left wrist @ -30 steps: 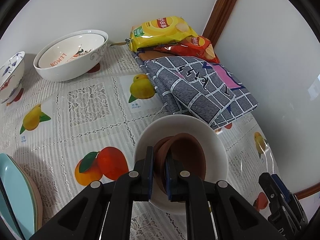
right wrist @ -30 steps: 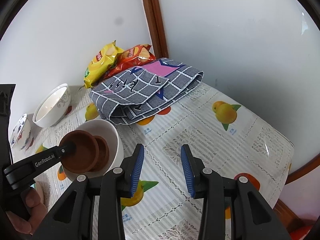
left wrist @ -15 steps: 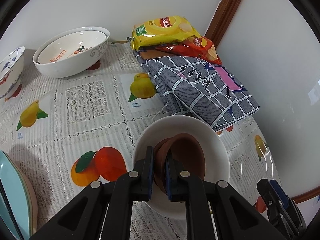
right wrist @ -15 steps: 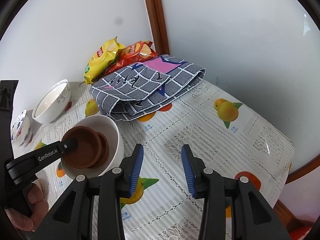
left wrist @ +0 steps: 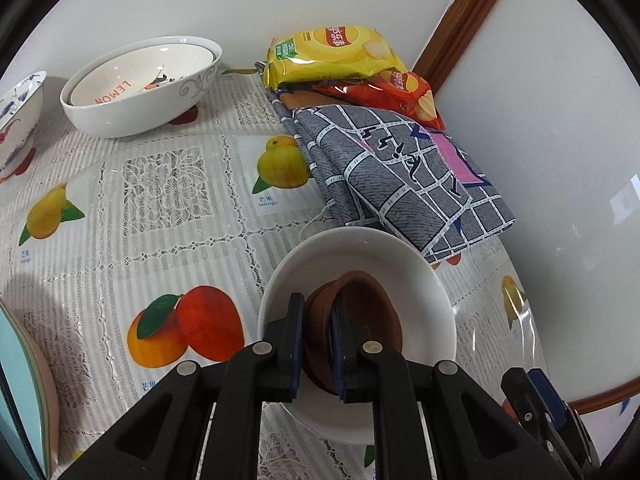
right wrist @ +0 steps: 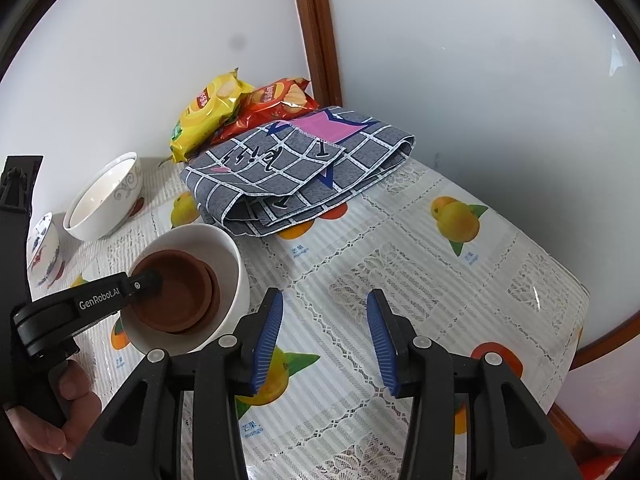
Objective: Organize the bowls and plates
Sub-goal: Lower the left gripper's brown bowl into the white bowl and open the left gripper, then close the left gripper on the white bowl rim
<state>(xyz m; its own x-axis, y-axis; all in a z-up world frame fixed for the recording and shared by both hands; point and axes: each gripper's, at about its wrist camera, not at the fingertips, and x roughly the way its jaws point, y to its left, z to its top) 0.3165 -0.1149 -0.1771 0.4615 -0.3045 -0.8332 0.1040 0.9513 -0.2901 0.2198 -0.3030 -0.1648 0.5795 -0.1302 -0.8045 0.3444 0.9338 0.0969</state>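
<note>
My left gripper is shut on the near rim of a small brown bowl, which lies in a white bowl on top of another brown bowl. The right wrist view shows the same brown bowl in the white bowl, with the left gripper clamped on its rim. My right gripper is open and empty above the tablecloth, to the right of the white bowl. Two nested white bowls and a blue-patterned bowl stand at the back left.
A folded grey checked cloth lies just behind the white bowl, with yellow and red chip bags in the corner behind it. Stacked plates with a light blue one show at the left edge. Walls close the back and right.
The brown bowl in my left gripper has sunk lower into the white bowl. The right gripper has hardly moved.
</note>
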